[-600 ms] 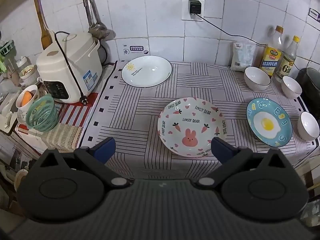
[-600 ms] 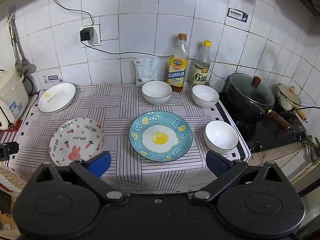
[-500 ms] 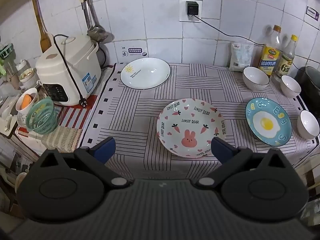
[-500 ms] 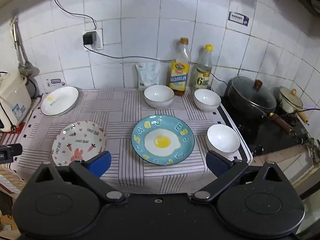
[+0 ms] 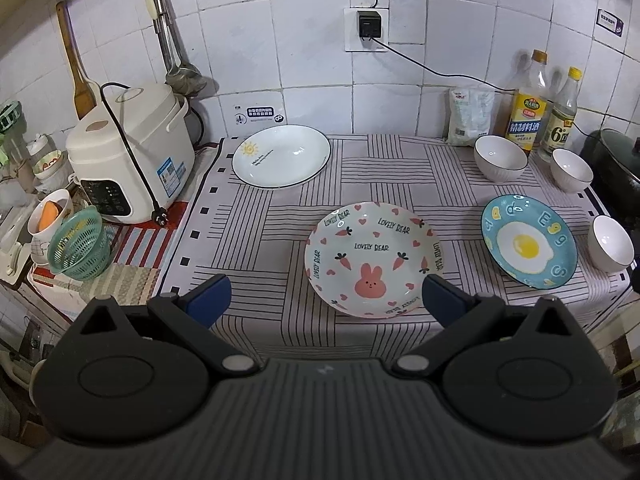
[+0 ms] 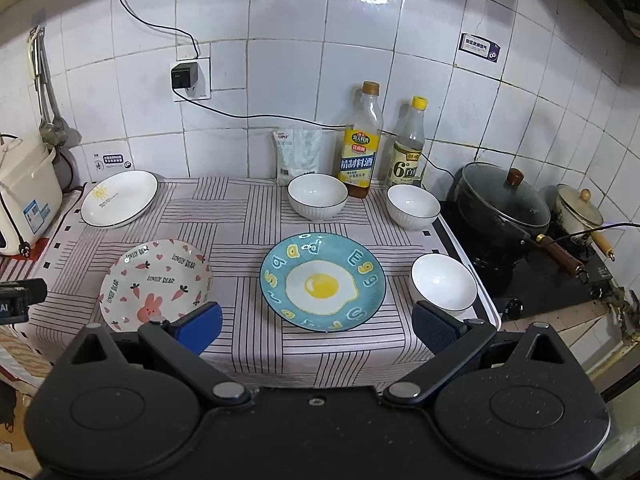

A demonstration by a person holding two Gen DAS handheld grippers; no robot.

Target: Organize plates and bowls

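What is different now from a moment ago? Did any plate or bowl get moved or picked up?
Nothing on the counter moved. The bunny plate, the egg plate, the sun plate and the three white bowls lie where they were. Both views shifted a little, so the hands drifted slightly. The left gripper and the right gripper stay wide open and empty; nothing was grabbed or let go.

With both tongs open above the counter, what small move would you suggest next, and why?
Probably lower the left tongs toward the near rim of the rabbit plate. Both tongs are open and empty, that plate lies directly ahead, and all three plates still sit apart, unstacked.
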